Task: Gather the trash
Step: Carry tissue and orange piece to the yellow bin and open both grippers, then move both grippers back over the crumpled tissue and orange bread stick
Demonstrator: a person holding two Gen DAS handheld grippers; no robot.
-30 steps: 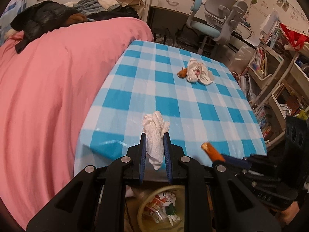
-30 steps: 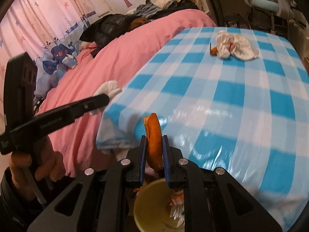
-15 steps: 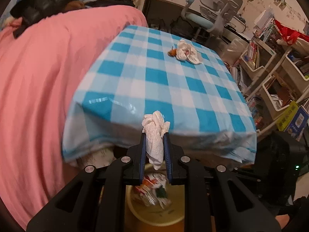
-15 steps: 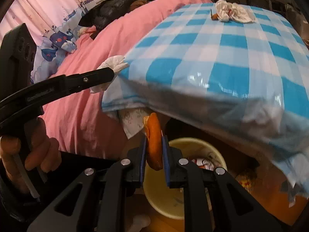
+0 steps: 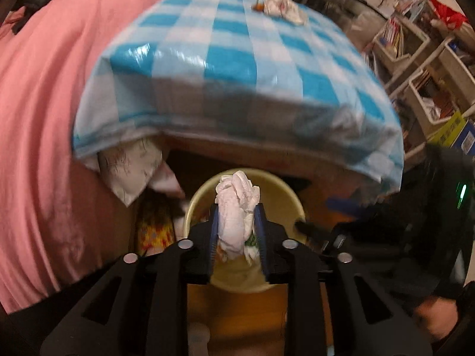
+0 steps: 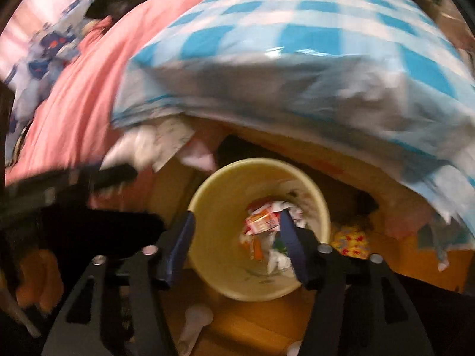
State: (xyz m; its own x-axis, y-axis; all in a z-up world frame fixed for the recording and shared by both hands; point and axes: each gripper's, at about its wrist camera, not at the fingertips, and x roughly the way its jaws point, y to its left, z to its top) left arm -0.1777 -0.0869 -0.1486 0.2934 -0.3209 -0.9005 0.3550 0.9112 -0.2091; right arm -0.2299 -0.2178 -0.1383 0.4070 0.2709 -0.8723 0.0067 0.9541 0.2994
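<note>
My left gripper (image 5: 236,207) points down over a pale yellow bin (image 5: 285,187). A crumpled white tissue (image 5: 237,222) still sits between its blue pads, touching both, while the jaws are opening. My right gripper (image 6: 236,216) hangs over the same bin (image 6: 207,190), jaws opening wide with nothing between them. Wrappers and paper trash (image 6: 264,222) lie at the bin's bottom, among them an orange scrap (image 6: 257,247). Far back on the table lie another crumpled tissue (image 5: 282,6) and a small orange piece (image 5: 257,6).
The blue-and-white checked tablecloth (image 5: 237,59) overhangs the bin. A pink bed cover (image 5: 38,118) fills the left. White bags (image 5: 130,172) sit under the table's edge. Shelves with books (image 5: 415,59) stand at the right. A white plastic piece (image 6: 196,320) lies on the wooden floor.
Both grippers dropped from table height to over the bin. The right jaws spread and the orange peel left them. The left jaws widened slightly around the tissue.
</note>
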